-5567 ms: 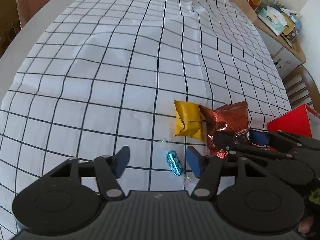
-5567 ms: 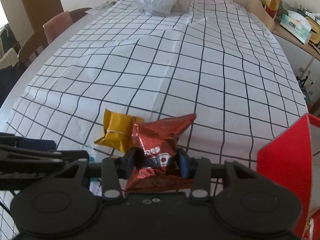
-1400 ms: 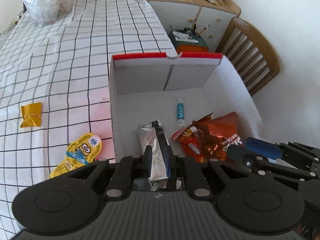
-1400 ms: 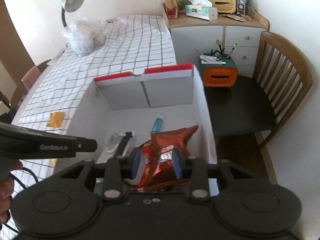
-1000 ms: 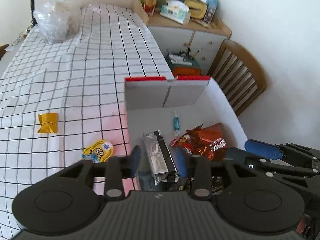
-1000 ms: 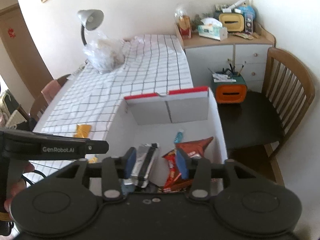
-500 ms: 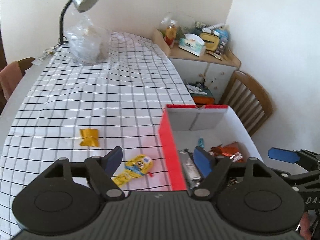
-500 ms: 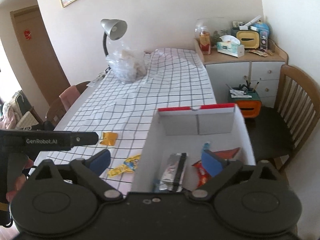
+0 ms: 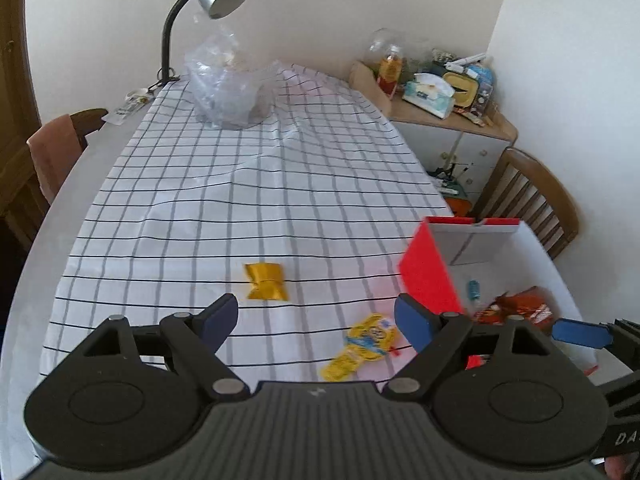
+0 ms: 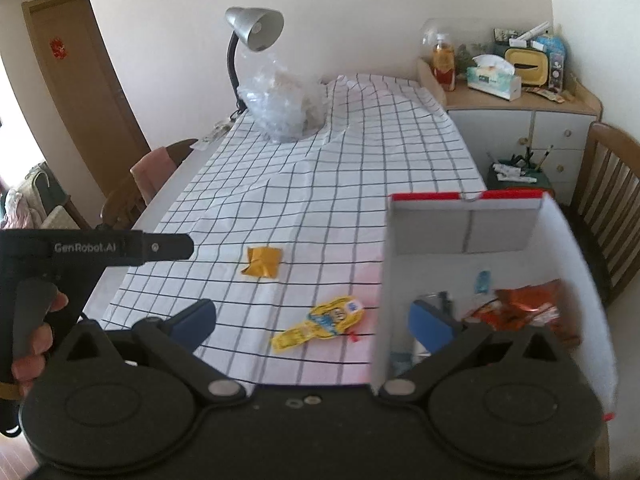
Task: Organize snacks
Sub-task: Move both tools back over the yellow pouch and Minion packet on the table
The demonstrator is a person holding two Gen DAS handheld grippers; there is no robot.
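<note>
Snacks lie in two groups: two on the checked tablecloth (image 9: 248, 184) and several inside the red box (image 9: 428, 276).

Left gripper (image 9: 316, 318): jaws have just been opening and now stand spread wide, with nothing between the blue pads (image 9: 222, 316). Beyond the gap, nearer the left pad, lies the gold packet (image 9: 266, 281), flat on the cloth and apart from both pads. Just inside the right pad lies the yellow cartoon pouch (image 9: 362, 346), also on the cloth and untouched. Past the right pad stands the red box, its near corner behind that pad.

Right gripper (image 10: 312, 320): jaws have just been opening and stand spread wide, empty. The yellow cartoon pouch (image 10: 320, 322) lies on the cloth in the gap between the pads, clear of both. The gold packet (image 10: 262, 262) lies farther ahead. The right pad (image 10: 430, 324) overlaps the box interior in view, with the box wall (image 10: 382, 300) falling between the pads. Inside the box are a red-orange crinkled bag (image 10: 520, 308), a small blue candy (image 10: 482, 282) and a silver packet (image 10: 436, 300), partly hidden by the pad.

A hand (image 10: 34, 340) grips the left tool's handle at the left edge of the right wrist view. Both tools point downward over the table.
</note>
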